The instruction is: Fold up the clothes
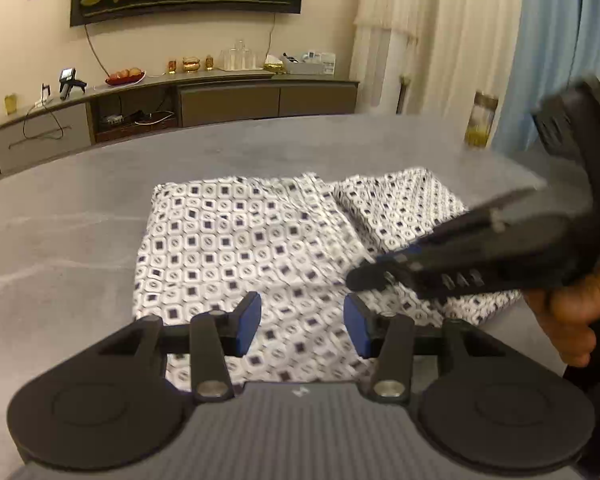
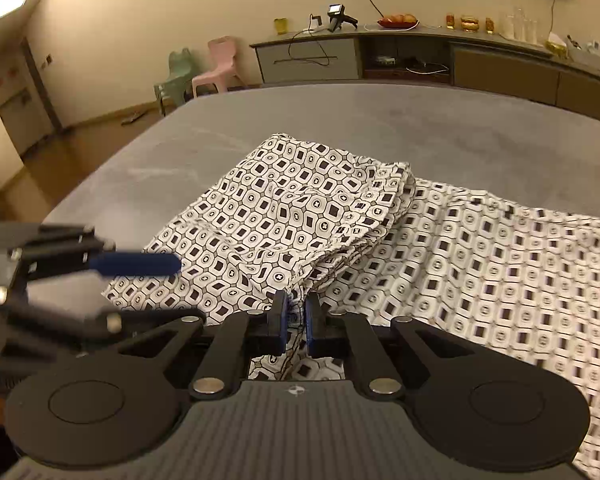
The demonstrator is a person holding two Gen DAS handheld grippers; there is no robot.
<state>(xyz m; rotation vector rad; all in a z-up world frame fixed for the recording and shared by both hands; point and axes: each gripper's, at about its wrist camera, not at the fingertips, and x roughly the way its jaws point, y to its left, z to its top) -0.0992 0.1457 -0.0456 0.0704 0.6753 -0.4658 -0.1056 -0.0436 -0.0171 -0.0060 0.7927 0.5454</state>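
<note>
Now the right tongs (image 2: pixel 296 316) pinch a fold of the patterned garment (image 2: pixel 284 224) lying on the grey table (image 2: pixel 340 120); left tongs (image 1: pixel 302 322) hang open just above it. Prob. mid-fold: keep pinch firm, lift w/o dragging lower layers.

no words, numbers or brand names can be read in either view. the only sign is a small white round emblem, a circle crossed by lines, printed on the ribbed grey body of each gripper just behind its fingers: on the left gripper (image 1: pixel 302 325) it is smeared, on the right gripper (image 2: pixel 296 320) it is sharper, yet it carries no letters. the small device with a screen (image 2: pixel 335 9) on the sideboard (image 2: pixel 500 56) is too small to read. the garment (image 2: pixel 480 264) bears only a repeated pattern of squares and rings, no writing.
</note>
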